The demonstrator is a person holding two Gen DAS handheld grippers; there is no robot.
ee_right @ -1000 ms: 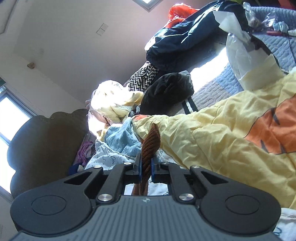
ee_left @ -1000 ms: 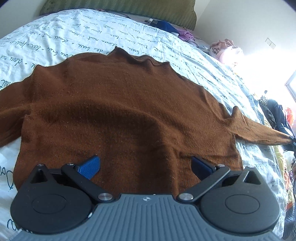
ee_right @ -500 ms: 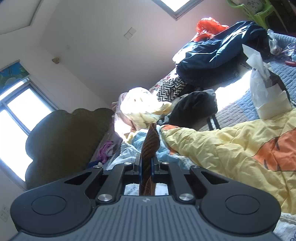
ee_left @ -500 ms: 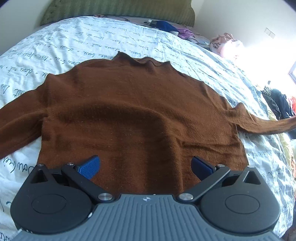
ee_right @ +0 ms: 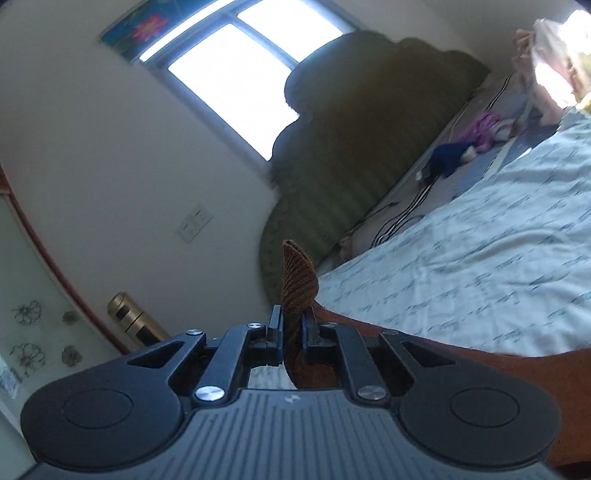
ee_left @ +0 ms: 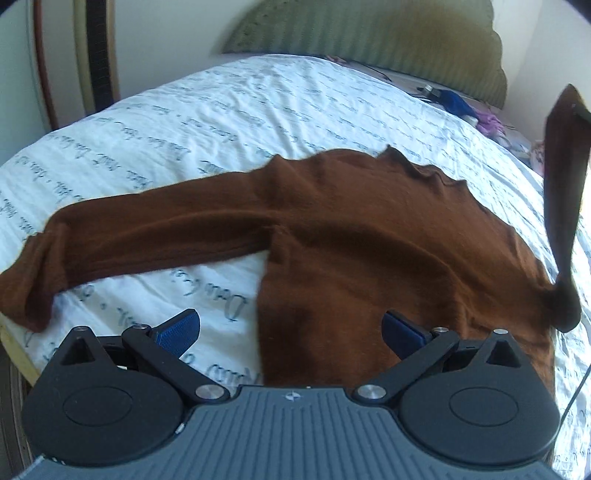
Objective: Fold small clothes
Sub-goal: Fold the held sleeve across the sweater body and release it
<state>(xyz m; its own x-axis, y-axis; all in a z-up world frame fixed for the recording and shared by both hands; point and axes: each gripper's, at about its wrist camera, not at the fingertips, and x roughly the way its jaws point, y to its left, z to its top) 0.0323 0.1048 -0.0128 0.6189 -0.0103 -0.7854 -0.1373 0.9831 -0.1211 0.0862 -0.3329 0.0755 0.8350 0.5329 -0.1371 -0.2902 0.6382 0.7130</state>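
Note:
A brown knit sweater [ee_left: 362, 251] lies flat on the white printed bed sheet [ee_left: 229, 107]. Its left sleeve [ee_left: 140, 236] stretches out to the left, the cuff near the bed edge. Its right sleeve [ee_left: 563, 177] is lifted upright at the right of the left wrist view. My left gripper [ee_left: 290, 328] is open and empty, hovering over the sweater's lower left hem. My right gripper [ee_right: 292, 325] is shut on the right sleeve cuff [ee_right: 298, 284], which sticks up between the jaws.
A green padded headboard [ee_left: 369, 33] stands at the far end of the bed, also in the right wrist view [ee_right: 343, 147]. Small clothes and cables [ee_right: 461, 147] lie near it. The bed edge [ee_left: 18, 354] is at lower left. A window [ee_right: 236, 70] is on the wall.
My right gripper has lifted the sleeve cuff and swung it in over the sweater, now facing the headboard. My left gripper has shifted left toward the sweater's left side and sleeve.

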